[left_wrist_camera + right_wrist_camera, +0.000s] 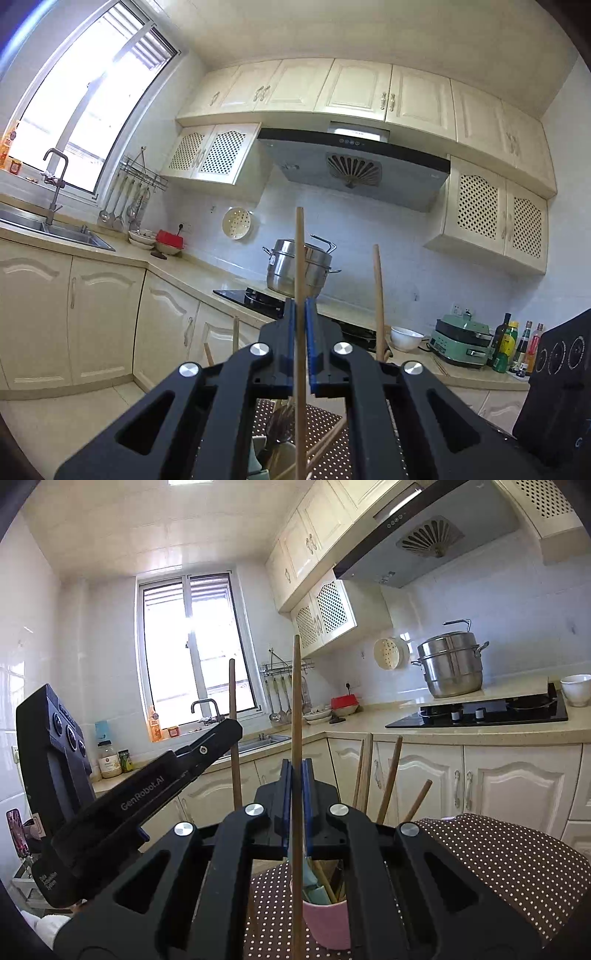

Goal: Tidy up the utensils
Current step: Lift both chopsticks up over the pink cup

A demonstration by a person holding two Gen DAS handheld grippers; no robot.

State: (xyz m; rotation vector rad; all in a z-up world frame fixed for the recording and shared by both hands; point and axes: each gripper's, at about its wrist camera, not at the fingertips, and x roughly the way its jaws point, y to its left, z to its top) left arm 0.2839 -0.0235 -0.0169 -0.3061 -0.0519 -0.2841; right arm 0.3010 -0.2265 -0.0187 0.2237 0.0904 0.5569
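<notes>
Between the blue pads of the left tool a wooden chopstick stands upright, clamped; the right tool likewise pinches another chopstick above a pink cup on a dotted cloth, in a kitchen.

lower end of the chopstick cut off by the bottom edge, pink cup half hidden behind the right claw

Level wrist views — shared stove side
</notes>
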